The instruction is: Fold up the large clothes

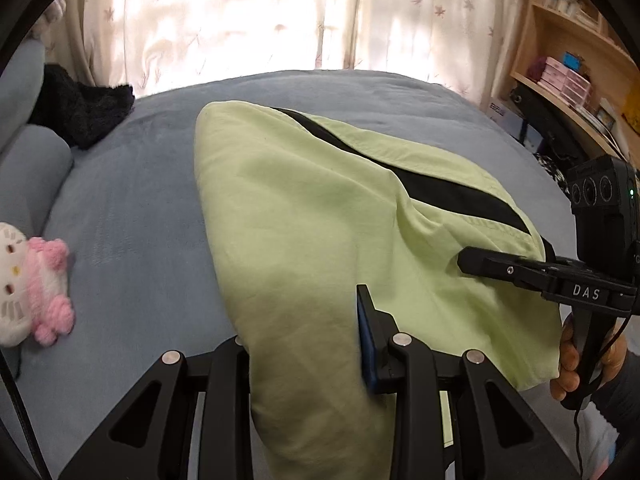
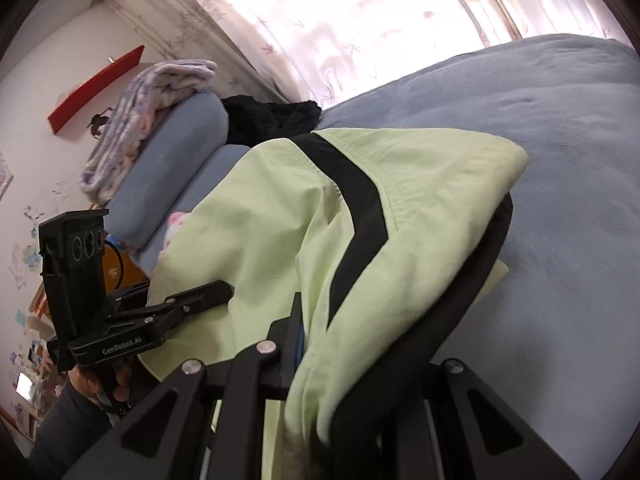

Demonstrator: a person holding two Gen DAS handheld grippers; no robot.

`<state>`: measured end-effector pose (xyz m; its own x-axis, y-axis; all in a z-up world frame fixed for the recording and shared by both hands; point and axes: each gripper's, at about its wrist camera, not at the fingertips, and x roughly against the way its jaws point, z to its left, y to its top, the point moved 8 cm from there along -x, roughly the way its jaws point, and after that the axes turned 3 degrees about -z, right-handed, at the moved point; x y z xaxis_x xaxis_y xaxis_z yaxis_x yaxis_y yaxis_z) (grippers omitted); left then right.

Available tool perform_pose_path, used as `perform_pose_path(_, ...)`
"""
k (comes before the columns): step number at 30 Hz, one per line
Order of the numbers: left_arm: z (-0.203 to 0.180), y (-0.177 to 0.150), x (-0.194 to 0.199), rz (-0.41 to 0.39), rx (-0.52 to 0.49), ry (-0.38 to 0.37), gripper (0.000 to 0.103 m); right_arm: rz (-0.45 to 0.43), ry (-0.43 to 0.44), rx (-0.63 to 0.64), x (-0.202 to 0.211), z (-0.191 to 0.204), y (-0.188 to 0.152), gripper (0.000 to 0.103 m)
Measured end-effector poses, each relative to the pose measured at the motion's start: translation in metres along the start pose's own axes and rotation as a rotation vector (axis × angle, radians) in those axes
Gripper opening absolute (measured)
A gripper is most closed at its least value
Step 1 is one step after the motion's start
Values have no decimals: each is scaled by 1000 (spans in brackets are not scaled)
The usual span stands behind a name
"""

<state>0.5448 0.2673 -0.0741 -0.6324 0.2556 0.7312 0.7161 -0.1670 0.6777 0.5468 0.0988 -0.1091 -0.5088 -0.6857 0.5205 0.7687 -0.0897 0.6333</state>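
A light green garment (image 1: 300,200) with a black stripe (image 1: 440,188) hangs lifted over the blue bed (image 1: 132,200), its far end trailing on the cover. My left gripper (image 1: 304,320) is shut on its near edge; the cloth drapes over and hides the left finger, while the right finger's blue pad (image 1: 366,340) shows. My right gripper (image 1: 464,260), held by a hand, is shut on the garment's right edge. In the right wrist view the garment (image 2: 420,184) falls over my right gripper (image 2: 320,324), and the left gripper (image 2: 224,292) pinches the cloth.
A pink-and-white plush toy (image 1: 36,280) lies at the bed's left. A black fuzzy garment (image 1: 88,112) and blue pillows (image 2: 176,160) sit at the head end, with a folded blanket (image 2: 152,100). Curtains (image 1: 240,20) hang behind; wooden shelves (image 1: 580,60) stand at the right.
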Motion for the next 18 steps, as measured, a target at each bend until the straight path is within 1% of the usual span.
perform_pose_path(4,31,-1,-52,51,9,-4,29,21,-8,-29,-43,-30,2,14)
perform_pose_path(7,44,-17,-94,120,11,19,32,70,-36,-48,-72,-55,-13,14)
perform_pose_path(8,49,-26,-108,140,20,44,36,85,-64,-46,-79,-63,-19,15)
perform_pose_path(9,52,-32,-114,145,21,57,41,93,-79,-44,-81,-68,-22,16)
perform_pose_path(10,56,-37,-119,143,23,58,43,99,-80,-51,-82,-74,-24,19)
perform_pose_path(11,61,-41,-120,126,46,47,47,108,-73,-68,-81,-79,-25,25)
perform_pose_path(12,64,-42,-118,117,65,38,48,116,-79,-81,-77,-83,-26,30)
perform_pose_path(13,66,-42,-116,114,79,33,50,122,-93,-80,-73,-85,-26,40)
perform_pose_path(14,68,-43,-113,118,92,40,51,134,-117,-73,-67,-87,-26,44)
perform_pose_path(16,71,-44,-105,128,98,59,51,150,-142,-61,-55,-85,-25,45)
perform_pose_path(17,70,-43,-99,124,91,84,51,152,-186,-37,-43,-83,-23,45)
perform_pose_path(18,68,-43,-92,117,85,104,51,144,-207,-20,-35,-80,-22,45)
